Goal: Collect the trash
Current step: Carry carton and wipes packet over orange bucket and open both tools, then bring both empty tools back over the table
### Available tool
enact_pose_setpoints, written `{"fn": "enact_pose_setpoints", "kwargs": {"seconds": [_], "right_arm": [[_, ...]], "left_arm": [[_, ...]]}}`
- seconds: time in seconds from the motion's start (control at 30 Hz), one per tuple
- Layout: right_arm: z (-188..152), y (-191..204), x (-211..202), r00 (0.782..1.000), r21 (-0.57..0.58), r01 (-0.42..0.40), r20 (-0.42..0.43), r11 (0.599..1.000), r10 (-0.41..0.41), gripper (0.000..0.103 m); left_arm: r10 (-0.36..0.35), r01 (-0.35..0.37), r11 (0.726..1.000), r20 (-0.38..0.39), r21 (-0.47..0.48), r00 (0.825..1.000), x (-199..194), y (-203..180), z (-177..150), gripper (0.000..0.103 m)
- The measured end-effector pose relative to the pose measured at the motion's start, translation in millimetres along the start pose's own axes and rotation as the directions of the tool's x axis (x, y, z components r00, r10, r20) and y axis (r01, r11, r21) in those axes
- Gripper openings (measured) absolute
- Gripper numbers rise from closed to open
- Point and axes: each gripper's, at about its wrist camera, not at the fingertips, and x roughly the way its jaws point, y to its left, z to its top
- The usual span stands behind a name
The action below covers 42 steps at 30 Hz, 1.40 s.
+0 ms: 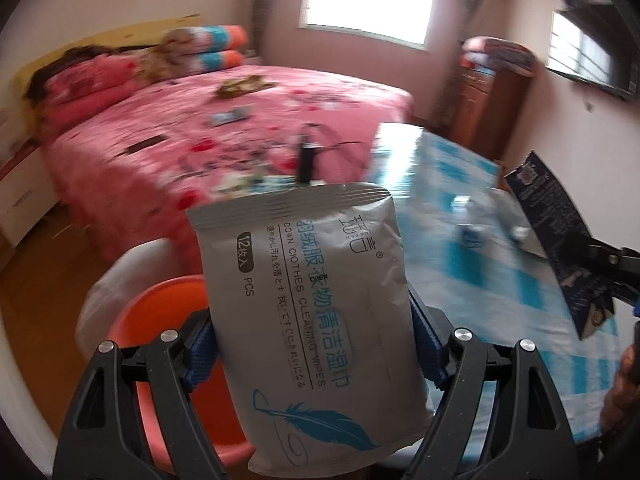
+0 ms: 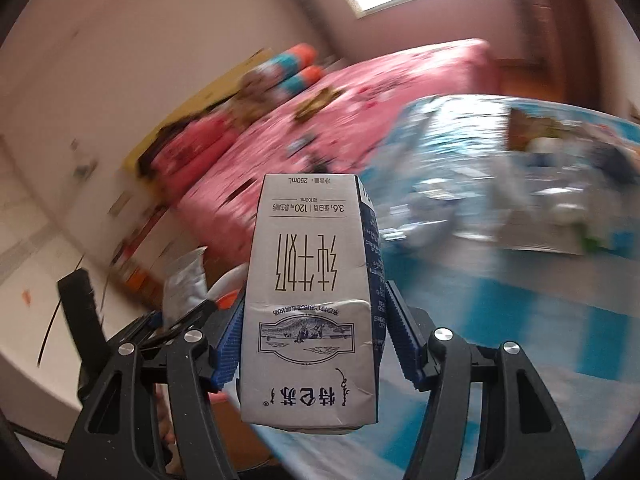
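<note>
Both my claws are carrying trash near the orange bin.

My left gripper point(image 1: 314, 344) is closed on a grey wipes pack point(image 1: 308, 312), which hangs above the orange bin point(image 1: 160, 320). My right gripper point(image 2: 312, 344) clamps a milk carton point(image 2: 312, 304), upside down, beside the blue checked table point(image 2: 520, 300); the pink bed point(image 1: 224, 128) is behind.

The wipes pack point(image 1: 308, 320) is silver-grey with teal lettering and a blue feather drawn at its near end; behind it sits an orange bin point(image 1: 168, 352) lined in white. The milk carton point(image 2: 312, 300) is pale grey with gold characters and a dark navy side. Beside the carton, the counter point(image 2: 520, 320) wears blue-and-white checks, and the bed point(image 1: 200, 136) beyond is pink, flowered.
</note>
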Motion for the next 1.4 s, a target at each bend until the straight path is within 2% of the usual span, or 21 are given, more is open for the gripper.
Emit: {"fn": "enact_pose_setpoints", "kwargs": {"seconds": [0.13,0.27,0.5,0.6,0.67,0.73,0.83,0.9,1.0,1.1,1.2,1.4], "right_arm": [[1,45,47,0.993,-0.082,-0.078,-0.1,0.994,0.07,0.064],[0,86,90,0.978,-0.155,-0.127,-0.185,0.98,0.098,0.064],[-5,140,151,0.947,-0.233,-0.195,-0.296,0.953,0.122,0.065],[-13,153,174,0.936,-0.264,-0.211,-0.333,0.941,0.117,0.065],[-18,157,188,0.929,-0.258,-0.211,-0.353,0.943,0.112,0.07],[-22,154,190,0.927,-0.239,-0.203,-0.358,0.95,0.109,0.083],[-22,147,186,0.935,-0.205,-0.192,-0.336,0.96,0.115,0.089],[-19,142,182,0.947,-0.199,-0.16,-0.306,0.967,0.094,0.089],[-13,128,165,0.969,-0.199,-0.088,-0.243,0.976,0.038,0.09],[-8,112,144,0.987,-0.212,0.021,-0.153,0.977,-0.055,0.09],[-6,99,129,0.989,-0.214,0.09,-0.094,0.973,-0.112,0.09],[-5,65,94,0.98,-0.174,0.196,-0.008,0.965,-0.201,0.09]], "left_arm": [[0.097,-0.1,0.991,-0.041,-0.088,0.994,6,58,-16,0.08],[0.148,-0.161,0.975,-0.093,-0.154,0.985,17,99,-32,0.08],[0.189,-0.218,0.958,-0.162,-0.184,0.968,36,136,-58,0.08],[0.206,-0.234,0.956,-0.162,-0.176,0.965,38,141,-63,0.08],[0.243,-0.267,0.952,-0.163,-0.15,0.956,39,142,-64,0.08],[0.273,-0.296,0.946,-0.17,-0.13,0.947,41,144,-63,0.081],[0.285,-0.309,0.941,-0.17,-0.136,0.943,38,149,-62,0.082],[0.283,-0.307,0.94,-0.161,-0.148,0.945,36,152,-60,0.082],[0.27,-0.291,0.943,-0.141,-0.164,0.953,30,152,-54,0.082],[0.254,-0.271,0.949,-0.119,-0.162,0.96,24,144,-46,0.082],[0.225,-0.239,0.96,-0.104,-0.144,0.969,18,131,-38,0.082],[0.166,-0.172,0.98,-0.069,-0.104,0.984,4,95,-21,0.083]]}}
